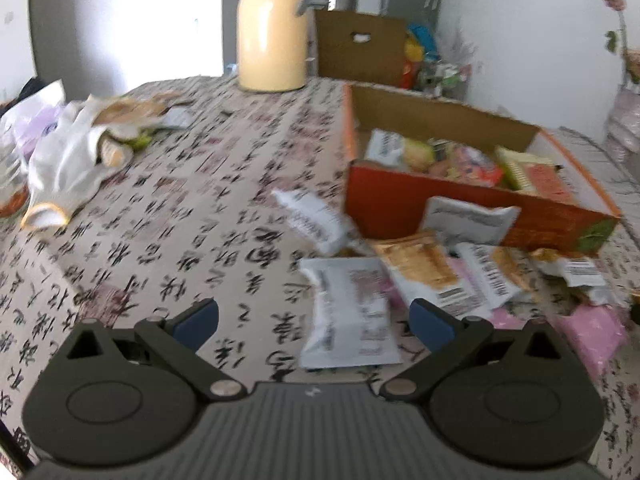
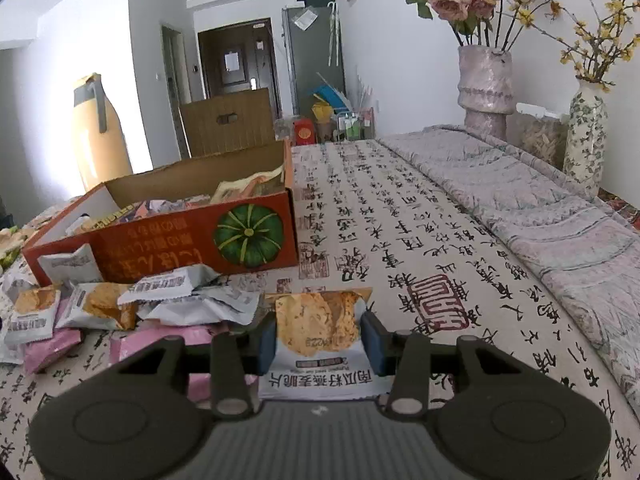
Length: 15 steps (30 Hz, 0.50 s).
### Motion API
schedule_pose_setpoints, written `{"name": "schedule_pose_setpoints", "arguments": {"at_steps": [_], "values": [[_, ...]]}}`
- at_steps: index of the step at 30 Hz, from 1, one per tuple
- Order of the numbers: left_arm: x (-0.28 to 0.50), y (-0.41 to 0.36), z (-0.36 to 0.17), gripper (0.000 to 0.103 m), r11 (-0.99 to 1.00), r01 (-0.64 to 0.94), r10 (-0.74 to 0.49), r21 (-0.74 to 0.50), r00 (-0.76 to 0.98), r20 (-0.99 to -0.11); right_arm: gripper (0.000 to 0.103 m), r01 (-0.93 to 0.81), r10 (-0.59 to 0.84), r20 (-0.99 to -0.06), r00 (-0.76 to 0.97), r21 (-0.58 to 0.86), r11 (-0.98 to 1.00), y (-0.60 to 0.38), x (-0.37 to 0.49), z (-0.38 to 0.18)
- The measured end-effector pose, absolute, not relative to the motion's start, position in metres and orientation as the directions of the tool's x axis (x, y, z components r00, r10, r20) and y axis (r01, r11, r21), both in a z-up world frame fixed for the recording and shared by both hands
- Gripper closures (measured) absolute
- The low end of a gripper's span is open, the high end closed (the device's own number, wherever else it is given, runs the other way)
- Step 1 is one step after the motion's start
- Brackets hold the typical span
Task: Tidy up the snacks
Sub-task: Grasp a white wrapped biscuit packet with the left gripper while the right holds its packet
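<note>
1. Right gripper [image 2: 318, 342]: blue pads pressed on both side edges of a flat white-and-orange foil cracker packet [image 2: 318, 332], which lies on the calligraphy-print tablecloth [image 2: 400, 248] just right of the loose pile. The grip looks seated near the packet's middle.
2. Judgement, step in hand: lift the packet straight up before carrying it left and far towards the box. It is thin and slippery, so keep the squeeze steady and the packet level; clear the near box wall fully before letting go.
3. Left gripper [image 1: 314, 322]: jaws spread wide, nothing between them, hovering over a white rectangular snack packet [image 1: 348, 312] at the near-left edge of the pile. The view is blurred.
4. Count, loose pile [image 2: 132, 308]: roughly ten packets visible, white, orange-printed and pink; overlaps prevent an exact figure.
5. One open orange cardboard box with a green pumpkin print [image 2: 168, 240], just beyond the pile, already partly filled with snacks; the number inside cannot be told.
6. Far: one cream-yellow thermos jug [image 1: 272, 32]; two vases of dried flowers [image 2: 486, 80] far right.
</note>
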<state>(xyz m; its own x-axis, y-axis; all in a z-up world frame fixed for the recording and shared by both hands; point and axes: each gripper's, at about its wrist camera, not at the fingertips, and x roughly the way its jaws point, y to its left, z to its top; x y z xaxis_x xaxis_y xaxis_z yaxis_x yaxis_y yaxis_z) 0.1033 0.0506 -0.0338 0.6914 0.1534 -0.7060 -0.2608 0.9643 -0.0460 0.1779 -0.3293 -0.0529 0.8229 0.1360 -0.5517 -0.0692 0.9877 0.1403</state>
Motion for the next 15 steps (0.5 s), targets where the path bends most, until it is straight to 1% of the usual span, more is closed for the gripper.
{"name": "schedule_pose_setpoints", "arguments": {"at_steps": [4,8,11,15], "values": [[0.109,0.054,-0.043,0.0,0.961,-0.278,0.181,-0.011,0.655,-0.734,0.06,-0.064,0.134,-0.553,0.822,0.144,0.988,-0.328,0.178,-0.055],[0.114,0.051,-0.05,0.0,0.965,-0.261,0.168,-0.008,0.642,-0.748,0.059,-0.056,0.128,-0.558,0.82,0.145,0.988,-0.328,0.179,-0.057],[0.118,0.046,-0.054,0.0,0.969,-0.246,0.165,0.004,0.638,-0.753,0.059,-0.049,0.125,-0.561,0.818,0.149,0.988,-0.329,0.179,-0.059],[0.125,0.038,-0.058,0.0,0.968,-0.247,0.194,0.042,0.629,-0.753,0.059,-0.045,0.124,-0.564,0.816,0.152,0.987,-0.329,0.181,-0.061]]}}
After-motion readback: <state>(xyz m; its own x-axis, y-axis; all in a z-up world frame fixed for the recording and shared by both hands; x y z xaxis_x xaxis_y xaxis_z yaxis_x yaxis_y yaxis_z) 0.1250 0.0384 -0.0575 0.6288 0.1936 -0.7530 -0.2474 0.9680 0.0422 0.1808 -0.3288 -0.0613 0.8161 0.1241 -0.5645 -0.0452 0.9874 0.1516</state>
